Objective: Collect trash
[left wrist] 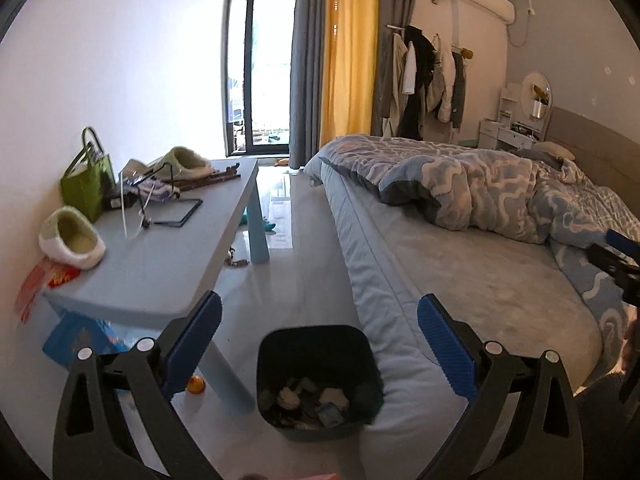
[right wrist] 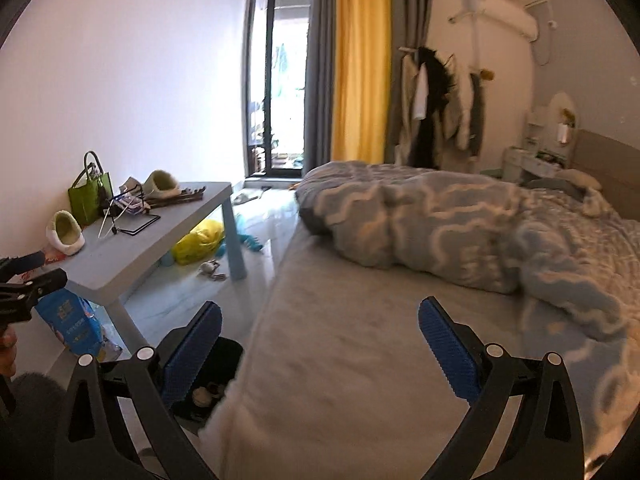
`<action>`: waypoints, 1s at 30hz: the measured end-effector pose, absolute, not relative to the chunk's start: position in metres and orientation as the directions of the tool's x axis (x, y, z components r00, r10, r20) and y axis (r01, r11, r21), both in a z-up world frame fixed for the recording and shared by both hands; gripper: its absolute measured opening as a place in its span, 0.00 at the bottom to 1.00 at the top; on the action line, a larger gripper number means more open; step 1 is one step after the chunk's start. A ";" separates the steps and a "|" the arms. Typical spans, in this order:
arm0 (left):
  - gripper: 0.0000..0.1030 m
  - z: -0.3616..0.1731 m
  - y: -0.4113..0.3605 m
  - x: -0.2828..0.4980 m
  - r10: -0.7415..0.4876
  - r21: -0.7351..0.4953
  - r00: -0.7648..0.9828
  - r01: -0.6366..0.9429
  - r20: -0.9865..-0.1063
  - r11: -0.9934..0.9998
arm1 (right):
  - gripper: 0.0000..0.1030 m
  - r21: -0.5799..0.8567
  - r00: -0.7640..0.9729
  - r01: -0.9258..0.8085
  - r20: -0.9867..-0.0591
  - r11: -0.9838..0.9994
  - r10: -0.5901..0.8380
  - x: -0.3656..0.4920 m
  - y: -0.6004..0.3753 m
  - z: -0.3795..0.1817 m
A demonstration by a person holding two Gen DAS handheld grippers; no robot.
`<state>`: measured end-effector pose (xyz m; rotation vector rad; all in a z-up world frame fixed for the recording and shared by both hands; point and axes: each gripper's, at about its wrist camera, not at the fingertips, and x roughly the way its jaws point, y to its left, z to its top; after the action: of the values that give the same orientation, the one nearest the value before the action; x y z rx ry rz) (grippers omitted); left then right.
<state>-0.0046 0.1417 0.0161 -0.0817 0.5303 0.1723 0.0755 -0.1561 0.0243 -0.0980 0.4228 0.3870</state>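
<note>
Trash bin point(left wrist: 318, 380) below left hand-held gripper point(left wrist: 319, 344), betw. spread fingers; right hand-held gripper point(right wrist: 320, 344) released.

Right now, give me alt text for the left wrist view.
The open left gripper hovers over a dark trash bin holding scraps, on the floor between a blue table and a bed. Fuzzy slippers and a green bag sit on the table.

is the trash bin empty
No, the left wrist view looks down into the dark trash bin on the floor beside the bed, and crumpled scraps already lie at its bottom.
</note>
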 end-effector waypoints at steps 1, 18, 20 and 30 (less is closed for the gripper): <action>0.97 0.015 0.138 -0.010 0.143 -0.032 0.849 -0.184 -0.508 0.982 | 0.97 -0.011 0.848 -0.373 -0.411 0.928 0.336 0.066 -0.169 0.026; 0.97 0.004 0.110 -0.063 0.153 -0.030 0.877 -0.187 -0.456 0.982 | 0.97 0.080 0.862 -0.316 -0.392 0.946 0.321 0.014 -0.248 0.011; 0.97 0.003 0.106 -0.064 0.147 -0.024 0.881 -0.176 -0.450 0.984 | 0.97 0.090 0.850 -0.339 -0.397 0.937 0.346 0.014 -0.247 0.009; 0.97 -0.003 0.102 -0.058 0.131 -0.023 0.868 -0.162 -0.480 0.987 | 0.97 0.092 0.811 -0.417 -0.412 0.904 0.416 0.011 -0.236 0.005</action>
<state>-0.0577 0.1020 -0.0026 -0.0627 0.4975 0.1532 0.0112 -0.2357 0.0052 -0.0030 0.4393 0.4450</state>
